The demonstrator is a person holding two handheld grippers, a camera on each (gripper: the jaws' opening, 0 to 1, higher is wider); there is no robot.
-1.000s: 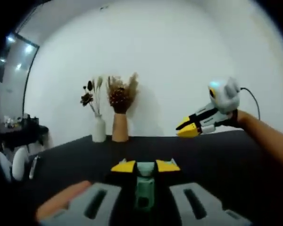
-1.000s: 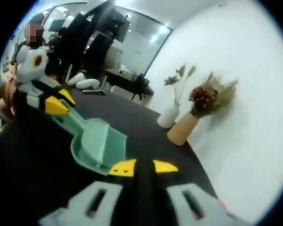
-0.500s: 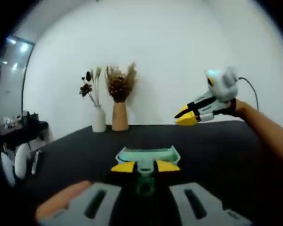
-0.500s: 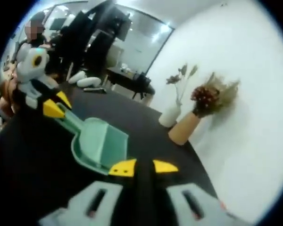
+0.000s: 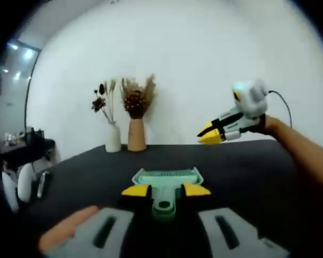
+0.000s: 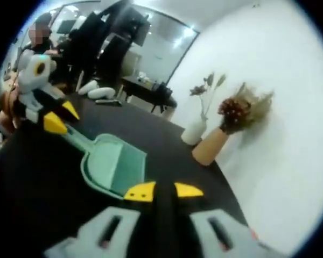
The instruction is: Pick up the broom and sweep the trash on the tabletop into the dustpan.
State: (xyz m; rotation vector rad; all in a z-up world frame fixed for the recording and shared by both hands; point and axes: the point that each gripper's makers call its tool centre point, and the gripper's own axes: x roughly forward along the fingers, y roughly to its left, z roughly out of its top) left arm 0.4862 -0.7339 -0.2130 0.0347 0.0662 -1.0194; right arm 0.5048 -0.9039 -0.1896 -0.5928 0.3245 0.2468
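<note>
Dustpan (image 6: 114, 166) lies flat on the dark tabletop (image 5: 247, 172), its handle between the spread jaws of the left gripper (image 5: 166, 190), which no longer pinch it. The right gripper (image 6: 162, 190) is pressed together on something dark and thin, probably the broom handle. To sweep well, the bristles should be drawn toward the pan's open mouth; no trash can be made out.

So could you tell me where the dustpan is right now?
The dustpan lies on the black table just beyond the left tongs, handle toward them.
</note>
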